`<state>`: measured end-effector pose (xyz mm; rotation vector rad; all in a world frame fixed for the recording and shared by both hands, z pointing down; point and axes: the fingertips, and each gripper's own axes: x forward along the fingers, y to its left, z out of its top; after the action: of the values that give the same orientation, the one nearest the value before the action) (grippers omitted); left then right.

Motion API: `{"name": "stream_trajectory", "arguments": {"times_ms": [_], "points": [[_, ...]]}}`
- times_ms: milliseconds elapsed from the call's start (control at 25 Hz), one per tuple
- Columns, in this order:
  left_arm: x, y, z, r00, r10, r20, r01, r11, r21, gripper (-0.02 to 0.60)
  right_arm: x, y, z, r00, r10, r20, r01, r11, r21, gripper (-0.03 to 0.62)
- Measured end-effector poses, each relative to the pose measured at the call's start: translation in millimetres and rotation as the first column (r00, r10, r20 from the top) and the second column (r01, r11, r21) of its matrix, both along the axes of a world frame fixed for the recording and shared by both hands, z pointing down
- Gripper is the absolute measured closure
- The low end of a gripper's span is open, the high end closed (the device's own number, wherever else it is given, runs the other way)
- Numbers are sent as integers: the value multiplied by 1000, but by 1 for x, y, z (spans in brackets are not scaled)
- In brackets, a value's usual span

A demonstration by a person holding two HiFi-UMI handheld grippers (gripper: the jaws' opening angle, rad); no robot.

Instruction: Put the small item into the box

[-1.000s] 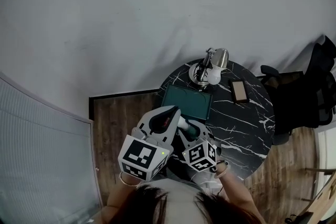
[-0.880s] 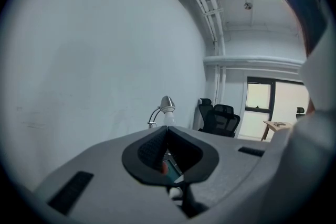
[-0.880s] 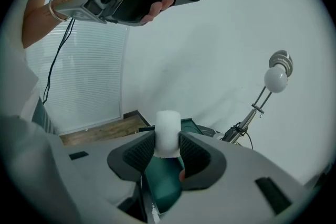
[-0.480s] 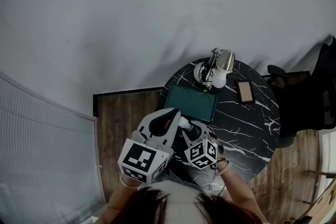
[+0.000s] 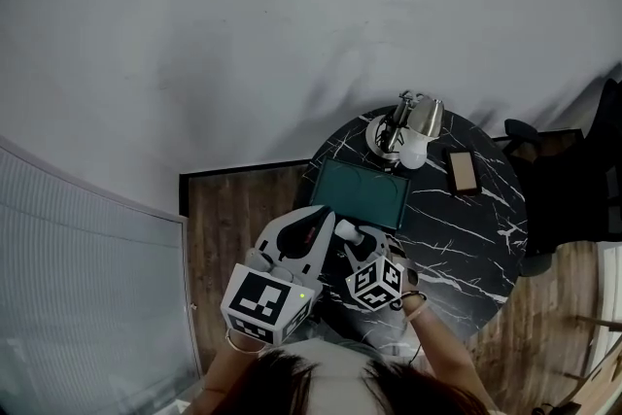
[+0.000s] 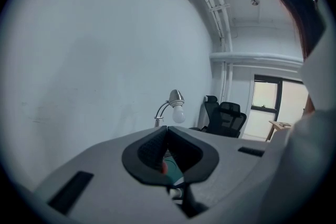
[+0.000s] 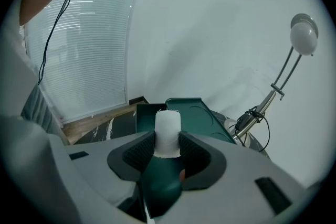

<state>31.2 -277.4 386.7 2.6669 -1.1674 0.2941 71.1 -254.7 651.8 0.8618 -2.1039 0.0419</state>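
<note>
A small white cylinder [image 7: 168,131] stands upright between the pads of my right gripper [image 7: 167,143], which is shut on it. In the head view this white cylinder [image 5: 346,229] hangs just short of the near edge of the dark green box [image 5: 365,193]. The right gripper view has the green box [image 7: 185,114] lying open just beyond the item. My left gripper [image 5: 315,214] is beside the right one, over the table's near left edge. Its jaws meet at the tips with nothing held [image 6: 167,130].
The box lies on a round black marble table [image 5: 457,228]. A desk lamp [image 5: 409,125] with a white bulb stands behind the box, and a flat brown rectangular item [image 5: 465,170] lies to its right. A black office chair [image 5: 573,180] is past the table's right side.
The head view has shifted, so the table sits slightly further right and lower in frame. Both grippers keep their places near the box's near edge, the white cylinder still gripped.
</note>
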Motion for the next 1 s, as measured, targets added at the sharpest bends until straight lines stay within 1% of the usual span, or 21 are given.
{"name": "stream_trajectory", "arguments": {"times_ms": [440, 1000], "points": [[-1, -2, 11, 1000, -9, 24, 9, 1000, -26, 572, 1, -4, 32, 1000, -6, -28, 3, 997, -79, 428], [-12, -2, 22, 997, -46, 56, 49, 997, -57, 572, 2, -10, 66, 996, -28, -82, 15, 987, -163, 428]]}}
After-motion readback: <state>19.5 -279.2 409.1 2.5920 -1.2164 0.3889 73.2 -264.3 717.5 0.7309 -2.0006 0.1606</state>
